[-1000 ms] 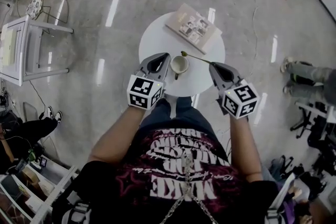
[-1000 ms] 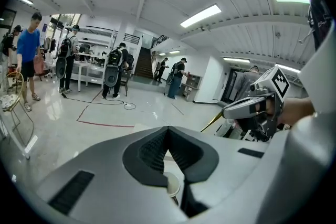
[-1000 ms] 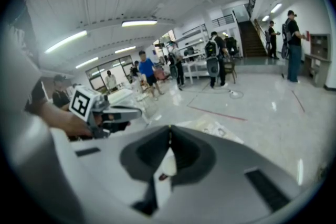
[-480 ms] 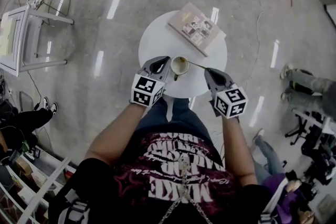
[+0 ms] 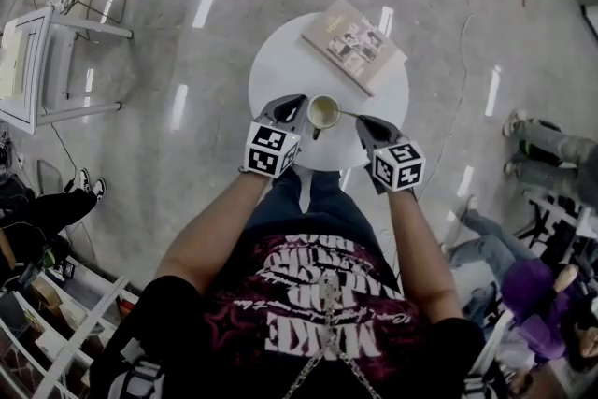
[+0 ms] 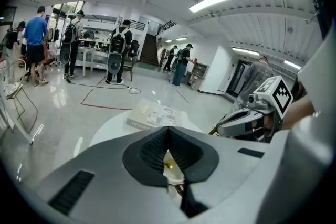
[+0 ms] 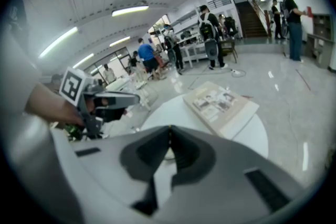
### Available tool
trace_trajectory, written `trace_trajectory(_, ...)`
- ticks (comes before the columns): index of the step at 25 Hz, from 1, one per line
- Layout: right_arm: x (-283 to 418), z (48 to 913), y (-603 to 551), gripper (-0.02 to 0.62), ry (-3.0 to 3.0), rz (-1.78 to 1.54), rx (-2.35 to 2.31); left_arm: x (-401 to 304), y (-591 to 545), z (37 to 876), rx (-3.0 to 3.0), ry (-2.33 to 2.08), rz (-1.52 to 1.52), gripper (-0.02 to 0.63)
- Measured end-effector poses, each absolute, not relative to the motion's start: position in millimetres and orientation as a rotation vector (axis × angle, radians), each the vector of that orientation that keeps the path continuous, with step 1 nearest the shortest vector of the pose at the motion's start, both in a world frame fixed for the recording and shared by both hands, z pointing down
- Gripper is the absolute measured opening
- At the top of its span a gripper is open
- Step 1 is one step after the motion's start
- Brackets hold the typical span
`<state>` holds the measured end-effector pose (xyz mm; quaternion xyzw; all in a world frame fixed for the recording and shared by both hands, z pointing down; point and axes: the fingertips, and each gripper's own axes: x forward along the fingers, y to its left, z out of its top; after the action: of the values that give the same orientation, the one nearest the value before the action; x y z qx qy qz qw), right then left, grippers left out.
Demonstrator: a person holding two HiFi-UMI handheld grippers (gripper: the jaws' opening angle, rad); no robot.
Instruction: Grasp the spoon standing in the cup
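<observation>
The round white surface (image 5: 280, 61) is carrying everything. The grey left gripper (image 5: 295, 101) and right gripper (image 5: 361, 121) are flanking the pale ceramic cup (image 5: 323, 113), jaws pressed together, empty. The slim gold-toned spoon (image 5: 348, 115) is leaning in it, ungrasped; the whole grasp is remaining.

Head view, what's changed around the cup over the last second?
Both have come down toward the table: the left hand-held gripper and right hand-held gripper now flank the cup more closely, jaws shut. Nothing was grasped. The spoon still stands in the cup, and the book is unmoved.
</observation>
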<state>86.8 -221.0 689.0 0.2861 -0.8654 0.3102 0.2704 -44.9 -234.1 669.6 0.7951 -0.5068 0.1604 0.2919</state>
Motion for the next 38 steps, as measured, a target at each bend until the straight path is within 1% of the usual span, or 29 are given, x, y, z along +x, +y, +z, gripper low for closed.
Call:
trace_trajectory(7,85.8,709.2,-216.9,0.034,-2.337,0.918,0.753,-46.4,-223.7,684.6,2.096,-1.317,0.460,0.025)
trace_trajectory(24,89.2,750.3,-206.5,0.038,-2.237,0.882,0.752,-57.3,-219.3,675.9,2.102,-1.317,0.497,0.025)
trace_trajectory(25,90.6,751.5,-205.8,0.041,-2.226,0.877,0.757,-57.5,-218.7,673.0,2.107,-1.314,0.497,0.025)
trace_trajectory(26,91.7,752.3,-203.9,0.063,-2.215,0.875,0.759,-58.1,-217.1,669.7,2.112,-1.313,0.496,0.025)
trace_trajectory(27,92.4,753.0,-202.0,0.114,-2.206,0.876,0.759,-59.5,-215.6,666.3,2.115,-1.313,0.496,0.025)
trace_trajectory(28,92.9,753.4,-201.1,0.130,-2.200,0.875,0.760,-61.6,-215.0,663.2,2.117,-1.317,0.496,0.025)
trace_trajectory(38,106.5,728.9,-204.7,0.147,-2.187,0.793,0.826,-70.4,-212.4,637.3,2.150,-1.334,0.459,0.025)
